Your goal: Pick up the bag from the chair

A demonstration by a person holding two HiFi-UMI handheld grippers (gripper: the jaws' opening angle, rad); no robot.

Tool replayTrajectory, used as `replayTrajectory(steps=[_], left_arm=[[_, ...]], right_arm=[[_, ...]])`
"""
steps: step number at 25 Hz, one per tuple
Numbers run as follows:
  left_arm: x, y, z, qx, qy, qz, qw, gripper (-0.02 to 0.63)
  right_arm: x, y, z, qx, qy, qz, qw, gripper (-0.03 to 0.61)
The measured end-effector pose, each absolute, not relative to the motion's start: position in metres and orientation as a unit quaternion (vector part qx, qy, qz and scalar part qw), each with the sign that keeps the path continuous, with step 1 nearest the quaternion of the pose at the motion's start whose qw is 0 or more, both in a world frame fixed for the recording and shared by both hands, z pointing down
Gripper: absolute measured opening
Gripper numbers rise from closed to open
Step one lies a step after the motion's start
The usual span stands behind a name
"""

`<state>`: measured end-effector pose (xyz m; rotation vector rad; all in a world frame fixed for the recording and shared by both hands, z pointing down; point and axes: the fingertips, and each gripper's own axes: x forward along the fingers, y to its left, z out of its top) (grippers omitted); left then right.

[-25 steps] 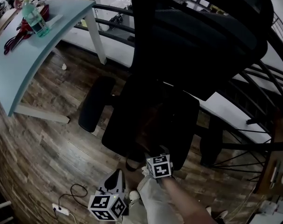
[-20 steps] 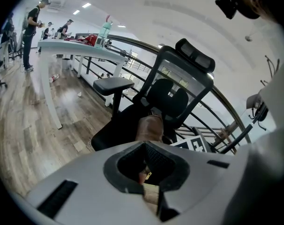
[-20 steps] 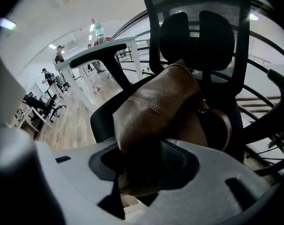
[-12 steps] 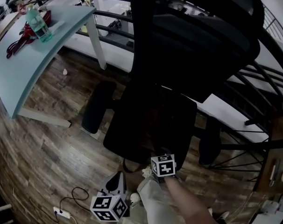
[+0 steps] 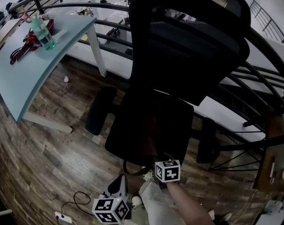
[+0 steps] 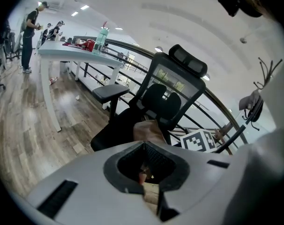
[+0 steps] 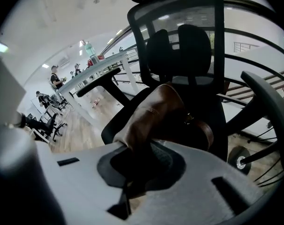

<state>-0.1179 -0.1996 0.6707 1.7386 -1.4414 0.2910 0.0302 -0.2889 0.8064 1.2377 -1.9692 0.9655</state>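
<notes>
A brown leather bag lies on the seat of a black office chair, leaning toward its backrest. In the head view the bag is only a dark shape on the seat. My right gripper is at the seat's front edge, and its jaws are shut on the bag's near edge. My left gripper hangs lower, beside the person's leg and short of the chair. Its jaws are shut with nothing between them, and the bag shows beyond them.
A light blue table stands to the left with a bottle and red items. Armrests flank the seat. Black railings run behind and to the right. A cable and power strip lie on the wooden floor. People stand far off.
In the head view my right gripper has slipped a little down and to the right, toward me, at the seat's front edge. The left gripper has hardly moved.
</notes>
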Motion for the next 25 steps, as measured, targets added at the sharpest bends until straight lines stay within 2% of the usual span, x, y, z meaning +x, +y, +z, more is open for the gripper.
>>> replayTrajectory(steps=[25], left_arm=[[-0.121, -0.147, 0.598, 0.711, -0.570, 0.098, 0.399, 0.003]], right_arm=[[0.033, -0.206, 0.687, 0.483, -0.747, 0.399, 0.224, 0.018]])
